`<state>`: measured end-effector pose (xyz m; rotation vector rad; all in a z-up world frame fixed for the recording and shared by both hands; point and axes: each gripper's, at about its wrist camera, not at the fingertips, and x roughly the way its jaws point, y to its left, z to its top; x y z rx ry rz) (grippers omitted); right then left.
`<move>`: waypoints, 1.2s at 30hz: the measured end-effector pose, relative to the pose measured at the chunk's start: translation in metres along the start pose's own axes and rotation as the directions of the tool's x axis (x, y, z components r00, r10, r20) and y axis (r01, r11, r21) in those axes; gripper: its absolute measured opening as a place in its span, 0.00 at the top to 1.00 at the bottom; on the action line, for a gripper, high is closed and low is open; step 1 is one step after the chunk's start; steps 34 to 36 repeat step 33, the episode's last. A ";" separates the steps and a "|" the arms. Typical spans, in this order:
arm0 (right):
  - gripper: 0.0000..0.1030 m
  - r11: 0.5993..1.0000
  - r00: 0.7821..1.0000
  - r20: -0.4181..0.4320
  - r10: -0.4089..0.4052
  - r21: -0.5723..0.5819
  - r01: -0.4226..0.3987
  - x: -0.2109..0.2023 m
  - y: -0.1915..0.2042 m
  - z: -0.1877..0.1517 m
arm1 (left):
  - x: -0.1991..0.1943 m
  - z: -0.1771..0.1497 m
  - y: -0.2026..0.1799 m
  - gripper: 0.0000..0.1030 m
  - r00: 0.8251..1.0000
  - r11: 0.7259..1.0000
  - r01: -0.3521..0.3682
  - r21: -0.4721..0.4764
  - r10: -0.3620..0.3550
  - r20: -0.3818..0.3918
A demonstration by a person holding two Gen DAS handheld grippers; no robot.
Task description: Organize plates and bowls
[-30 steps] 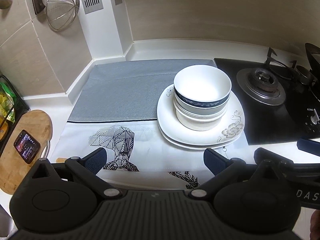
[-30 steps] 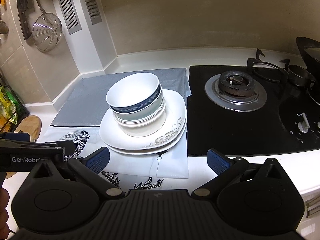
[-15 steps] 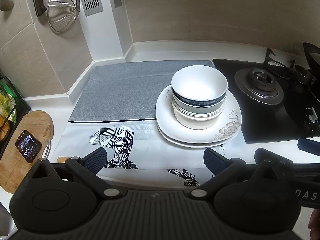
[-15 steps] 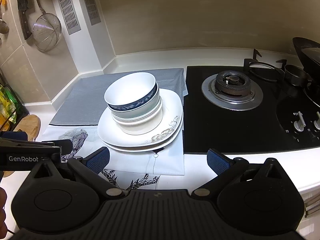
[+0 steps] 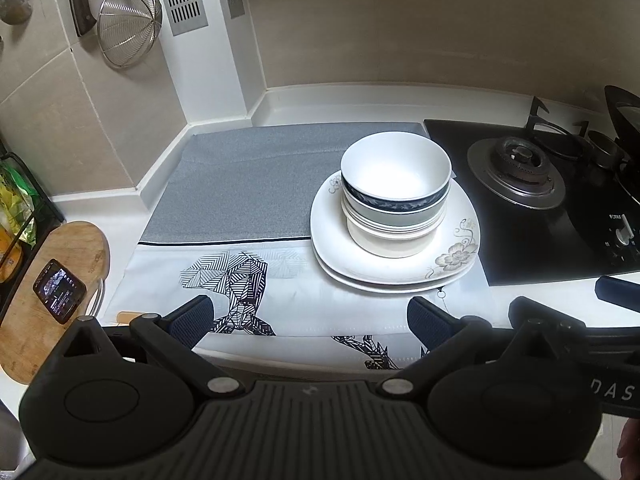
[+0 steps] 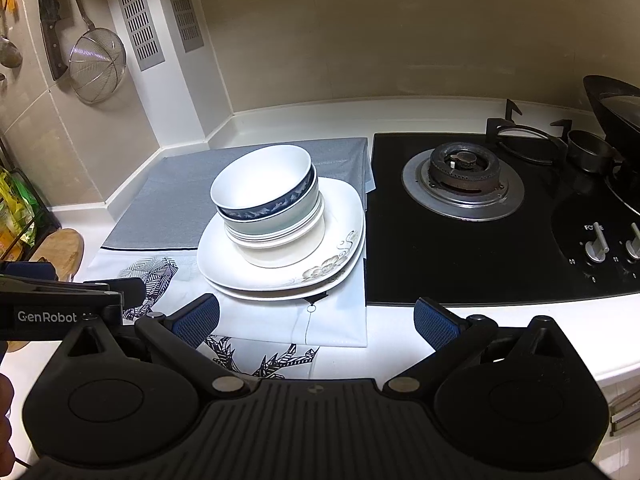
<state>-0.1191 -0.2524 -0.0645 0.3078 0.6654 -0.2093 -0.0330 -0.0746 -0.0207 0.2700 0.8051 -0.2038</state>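
Note:
A stack of bowls (image 5: 396,196) (image 6: 268,204), the top one white with a dark blue band, sits on two stacked squarish white plates (image 5: 452,256) (image 6: 340,248) with a flower print. The plates rest on a grey and white cloth (image 5: 248,184) (image 6: 168,204) on the counter. My left gripper (image 5: 310,318) is open and empty, near the counter's front edge, short of the plates. My right gripper (image 6: 316,318) is open and empty, just in front of the plates' near edge.
A black gas hob (image 5: 532,200) (image 6: 480,208) lies right of the plates, with a dark pan (image 6: 612,100) at the far right. A round wooden board (image 5: 52,280) with a phone (image 5: 59,291) lies left. A strainer (image 5: 129,24) and a cleaver (image 5: 80,0) hang on the wall.
Both grippers have drifted slightly; the stack sits a little further left and away in both views. Both stay open and empty. The dishes have not moved.

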 end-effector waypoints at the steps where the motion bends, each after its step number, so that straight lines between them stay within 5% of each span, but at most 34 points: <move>1: 0.00 1.000 1.000 0.001 0.000 -0.001 0.000 -0.001 0.000 0.000 | 0.000 0.000 0.000 0.00 1.000 1.000 0.000 0.000 0.000 0.000; 36: 0.00 1.000 1.000 0.005 0.007 0.003 -0.007 -0.001 -0.006 0.005 | -0.002 0.006 0.001 0.00 1.000 1.000 0.008 0.001 -0.008 0.022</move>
